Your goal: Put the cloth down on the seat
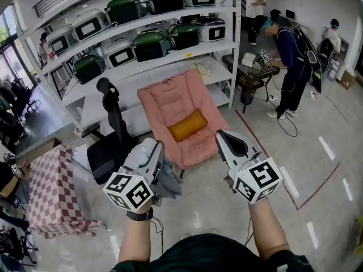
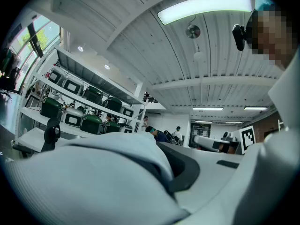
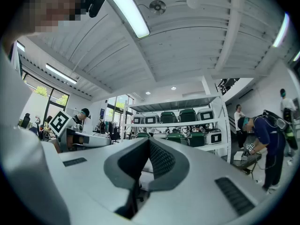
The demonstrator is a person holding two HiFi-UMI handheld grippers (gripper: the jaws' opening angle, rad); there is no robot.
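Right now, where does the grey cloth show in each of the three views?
Head view: the cloth is at lower centre-left, clamped in the left gripper.
Left gripper view: the cloth fills the lower left, between the jaws.
Right gripper view: not in it.
Shared landmark: the shelf at the top of the head view; the shelf at left in the left gripper view; the shelf at centre in the right gripper view.

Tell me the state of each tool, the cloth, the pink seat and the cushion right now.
Left tool: shut on the grey cloth.
Right tool: shut, nothing between its jaws.
Grey cloth: held, hanging off the left tool, not yet on the seat.
Pink seat: unfolded, back raised.
Orange cushion: lying on the seat.
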